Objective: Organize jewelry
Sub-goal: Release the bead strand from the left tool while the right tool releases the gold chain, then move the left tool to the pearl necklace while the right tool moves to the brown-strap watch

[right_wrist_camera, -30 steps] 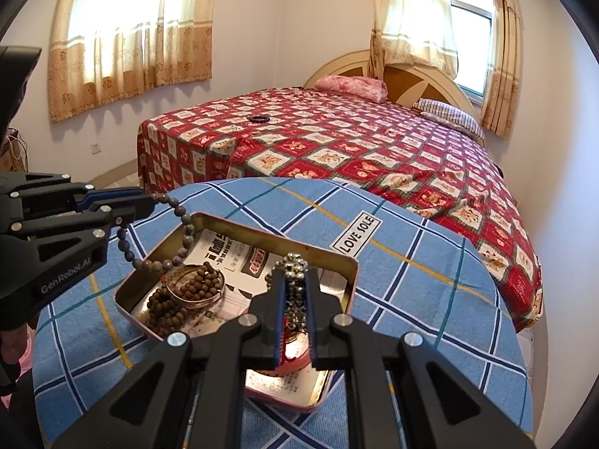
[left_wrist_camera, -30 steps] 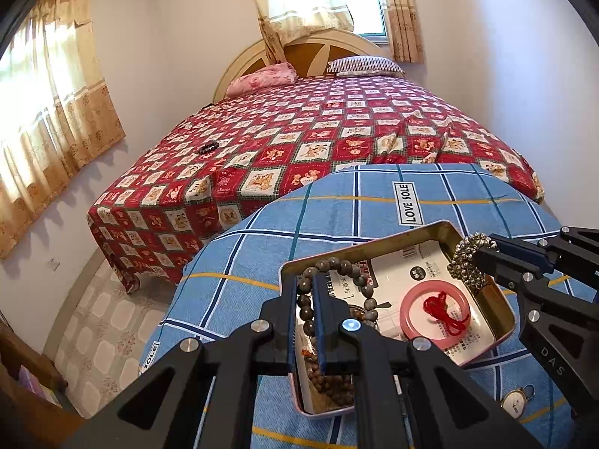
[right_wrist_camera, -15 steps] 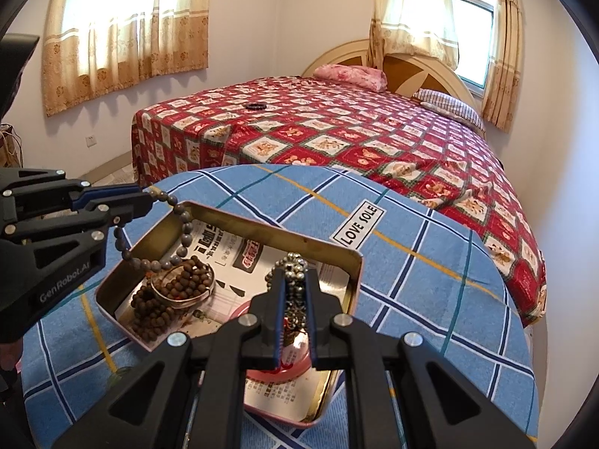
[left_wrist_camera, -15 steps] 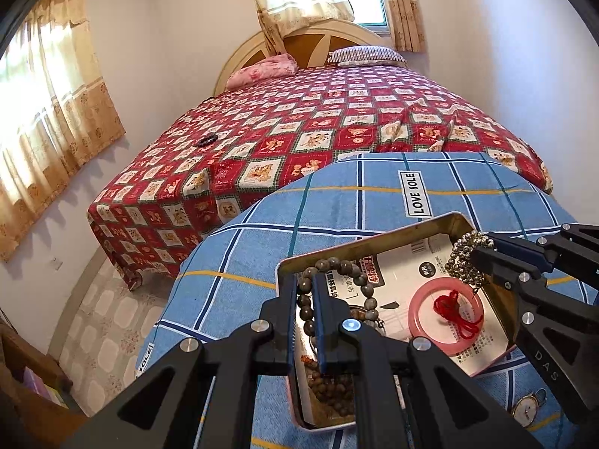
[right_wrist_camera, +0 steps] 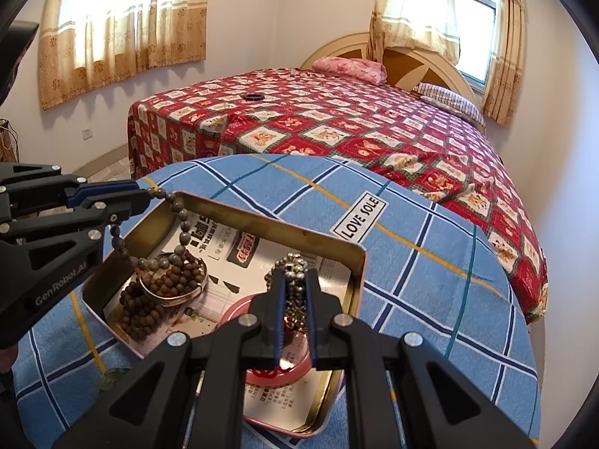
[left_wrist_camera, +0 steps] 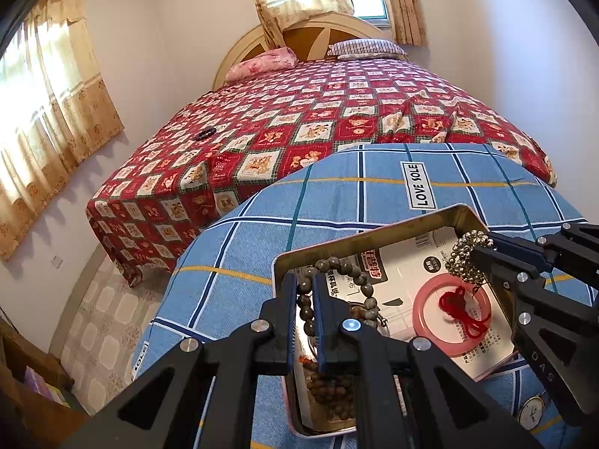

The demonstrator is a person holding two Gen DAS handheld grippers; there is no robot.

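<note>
An open metal tin (left_wrist_camera: 374,234) (right_wrist_camera: 262,220) lined with printed paper sits on the blue checked tablecloth. My left gripper (left_wrist_camera: 305,280) (right_wrist_camera: 144,200) is shut on a grey bead bracelet (left_wrist_camera: 338,267) (right_wrist_camera: 179,224), whose lower end hangs into the tin's left part over a heap of brown bead strings (right_wrist_camera: 164,288). My right gripper (right_wrist_camera: 294,280) (left_wrist_camera: 477,256) is shut on a silver bead bracelet (right_wrist_camera: 294,265) (left_wrist_camera: 464,258), held above a pink bangle (left_wrist_camera: 449,321) with red cord (left_wrist_camera: 464,308) in the tin's right part.
A wristwatch (left_wrist_camera: 531,409) lies on the cloth by the tin's near right corner. A "LOVE SOLE" label (left_wrist_camera: 419,185) is sewn on the cloth behind the tin. A bed with a red patterned cover (left_wrist_camera: 318,112) stands beyond the table, a dark ring-shaped thing (right_wrist_camera: 254,96) on it.
Both grippers have come down towards the tin with their bracelets. The grey bracelet's lower end now rests among the brown beads. Both grips are unchanged.
</note>
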